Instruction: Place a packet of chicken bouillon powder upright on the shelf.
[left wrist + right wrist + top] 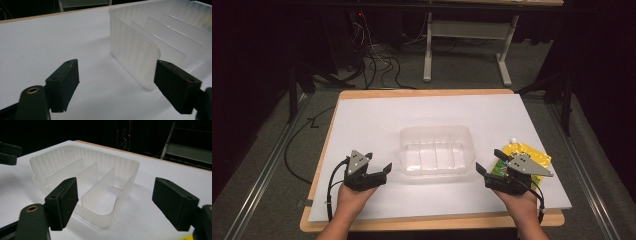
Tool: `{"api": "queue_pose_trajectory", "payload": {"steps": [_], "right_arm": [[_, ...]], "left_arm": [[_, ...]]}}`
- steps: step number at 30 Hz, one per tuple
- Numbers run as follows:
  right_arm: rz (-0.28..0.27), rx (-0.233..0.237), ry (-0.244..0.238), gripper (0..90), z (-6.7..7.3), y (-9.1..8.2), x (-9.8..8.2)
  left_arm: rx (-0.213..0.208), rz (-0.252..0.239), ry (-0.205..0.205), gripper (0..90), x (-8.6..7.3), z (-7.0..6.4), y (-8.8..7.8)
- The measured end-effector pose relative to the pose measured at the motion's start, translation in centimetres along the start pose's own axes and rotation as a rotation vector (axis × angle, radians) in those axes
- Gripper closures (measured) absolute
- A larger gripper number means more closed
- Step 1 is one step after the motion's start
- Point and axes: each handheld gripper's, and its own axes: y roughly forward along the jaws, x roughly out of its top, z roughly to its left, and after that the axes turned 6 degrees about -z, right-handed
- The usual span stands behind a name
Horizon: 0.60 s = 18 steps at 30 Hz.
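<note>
Two grippers, both with jaws spread wide and nothing in them: the left gripper (379, 171) and right gripper (486, 162) flank a clear divided plastic tray (437, 149) sitting mid-table, nearer the front edge of the white table (362, 120). That flimsy tray could skid or buckle if only one side gets pinched. Behind the right gripper, near the right edge, a yellow pouch (532, 151) is half covered, so I can't read its label.

Left claw (381, 167) and right claw (488, 162) rest low, jaws spread wide, pointing inward toward each other.
</note>
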Motion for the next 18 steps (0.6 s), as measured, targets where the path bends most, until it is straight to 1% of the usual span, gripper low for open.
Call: {"api": "queue_pose_trajectory", "payload": {"steps": [1, 2, 3, 4, 5, 7, 11, 18], "right_arm": [[0.005, 0.002, 0.006, 17.1, -0.12, 0.06, -0.04], [0.005, 0.002, 0.006, 17.1, -0.12, 0.06, -0.04], [0.009, 0.011, 0.018, 15.3, -0.3, 0.2, -0.11], [0.009, 0.011, 0.018, 15.3, -0.3, 0.2, -0.11], [0.015, 0.013, 0.024, 15.1, -0.29, 0.23, -0.15], [0.021, 0.021, 0.015, 14.9, -0.27, 0.31, -0.25], [0.028, 0.024, 0.02, 14.9, -0.19, 0.3, -0.29], [0.028, 0.018, 0.028, 15.3, -0.56, 0.17, -0.54]], "left_arm": [[-0.002, -0.007, 0.011, 16.6, 0.06, -0.13, -0.02], [-0.002, -0.007, 0.011, 15.6, 0.06, -0.13, -0.02], [-0.002, -0.022, 0.032, 15.3, 0.25, -0.38, -0.17], [-0.002, -0.022, 0.032, 14.9, 0.25, -0.38, -0.17], [-0.002, -0.031, 0.035, 14.9, 0.33, -0.48, -0.27], [-0.004, -0.038, 0.039, 13.8, 0.45, -0.62, -0.53], [-0.005, -0.037, 0.039, 12.3, 0.45, -0.62, -0.63], [-0.007, -0.026, 0.038, 11.3, 0.4, -0.65, -0.41]]}}
